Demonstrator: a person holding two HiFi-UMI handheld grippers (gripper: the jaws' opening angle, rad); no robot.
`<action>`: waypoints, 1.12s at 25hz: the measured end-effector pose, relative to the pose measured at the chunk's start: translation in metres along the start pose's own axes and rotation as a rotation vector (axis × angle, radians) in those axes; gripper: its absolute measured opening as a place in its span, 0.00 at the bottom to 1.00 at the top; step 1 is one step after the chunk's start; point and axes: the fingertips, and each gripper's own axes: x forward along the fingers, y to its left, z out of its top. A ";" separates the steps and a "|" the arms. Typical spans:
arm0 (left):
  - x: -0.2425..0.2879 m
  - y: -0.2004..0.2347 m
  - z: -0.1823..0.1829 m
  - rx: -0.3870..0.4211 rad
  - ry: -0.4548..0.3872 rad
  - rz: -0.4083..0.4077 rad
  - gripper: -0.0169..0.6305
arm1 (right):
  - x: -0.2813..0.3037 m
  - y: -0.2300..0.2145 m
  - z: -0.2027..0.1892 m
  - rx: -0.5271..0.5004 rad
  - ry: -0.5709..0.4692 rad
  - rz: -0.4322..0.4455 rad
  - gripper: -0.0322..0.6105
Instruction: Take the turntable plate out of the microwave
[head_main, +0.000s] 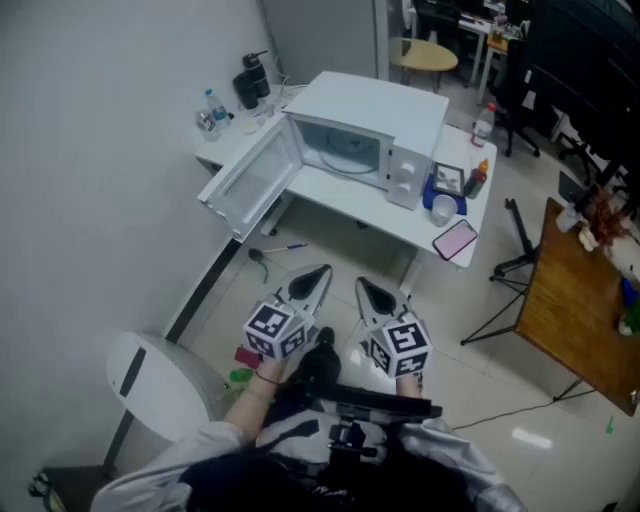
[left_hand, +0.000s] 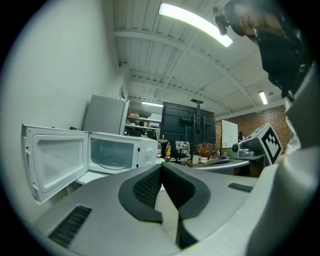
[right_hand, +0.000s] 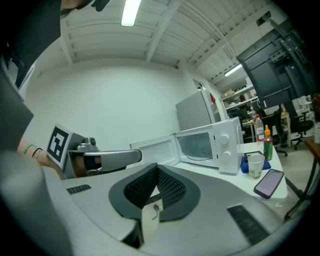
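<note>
Pointing toward 12 o'clock in the head view, the left claw (head_main: 318, 272) and right claw (head_main: 362, 286) are hovering before the microwave (head_main: 385, 100) on the table (head_main: 345, 195). Left gripper view: jaws are touching, empty; the turntable plate (left_hand: 111, 161) is lying inside the microwave at 10 o'clock. Right gripper view: jaws are touching, empty.

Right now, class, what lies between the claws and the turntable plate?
Head view: floor and the table's front edge separate the left claw and right claw from the turntable plate; the microwave door stands open.
</note>
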 end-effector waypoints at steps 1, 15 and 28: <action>0.006 0.010 0.000 -0.001 0.001 -0.003 0.03 | 0.012 -0.004 0.001 0.002 0.003 -0.003 0.05; 0.079 0.171 -0.002 0.007 0.089 -0.112 0.03 | 0.201 -0.045 0.005 0.150 0.085 0.007 0.05; 0.151 0.235 -0.035 -0.163 0.159 -0.230 0.03 | 0.241 -0.090 -0.014 0.266 0.142 -0.098 0.05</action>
